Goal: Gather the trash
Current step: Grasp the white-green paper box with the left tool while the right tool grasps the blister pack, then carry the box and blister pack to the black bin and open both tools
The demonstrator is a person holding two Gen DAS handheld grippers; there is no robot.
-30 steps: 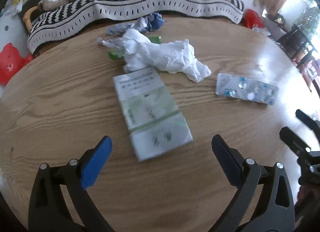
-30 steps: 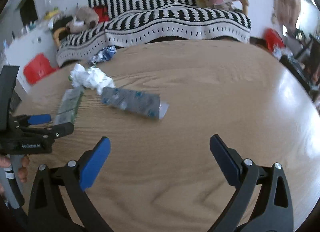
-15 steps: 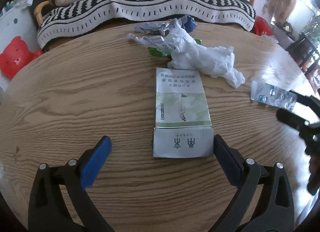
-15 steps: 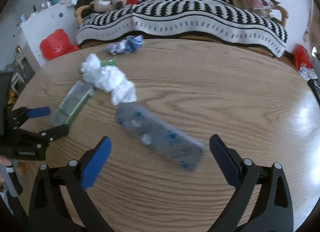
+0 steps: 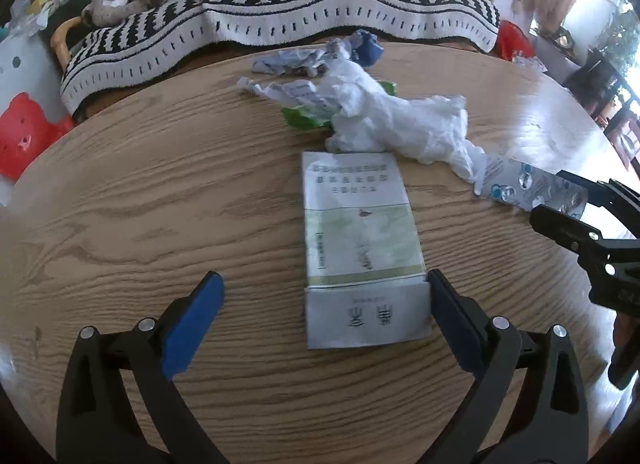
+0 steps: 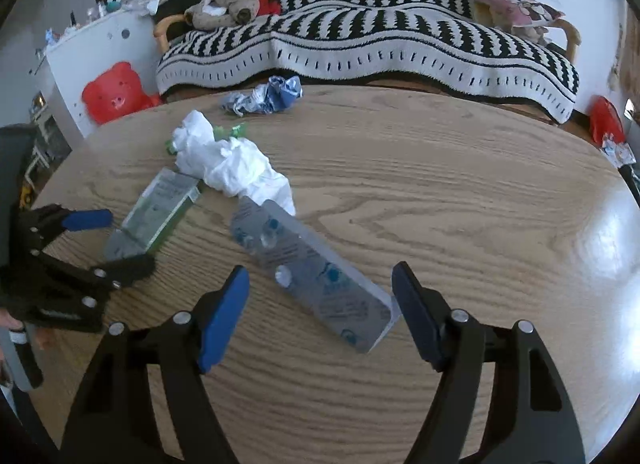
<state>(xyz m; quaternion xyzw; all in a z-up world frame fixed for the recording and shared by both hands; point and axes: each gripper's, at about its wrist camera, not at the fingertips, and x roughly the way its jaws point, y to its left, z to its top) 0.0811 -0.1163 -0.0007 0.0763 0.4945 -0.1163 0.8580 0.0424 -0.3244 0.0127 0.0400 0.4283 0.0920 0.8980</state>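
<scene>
two tools hover over the wooden desk (image 5: pixel 120 192). the left tool (image 5: pixel 326 316) is spread wide, its right pad touching the edge of a flat green-and-white packet (image 5: pixel 360 248), the left pad well clear. the right tool (image 6: pixel 320 308) has just been closing, released around a silver blister pack (image 6: pixel 312 268). crumpled white tissue (image 6: pixel 232 168) lies just beyond both.

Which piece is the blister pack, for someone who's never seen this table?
On the round wooden table, find the crumpled white tissue near the striped sofa side. The blister pack is the flat silver strip running from the tissue's edge toward the right gripper, between its open jaws. Unlike the green-and-white carton beside it, it is foil-grey with blue marks and clear bubbles.
</scene>
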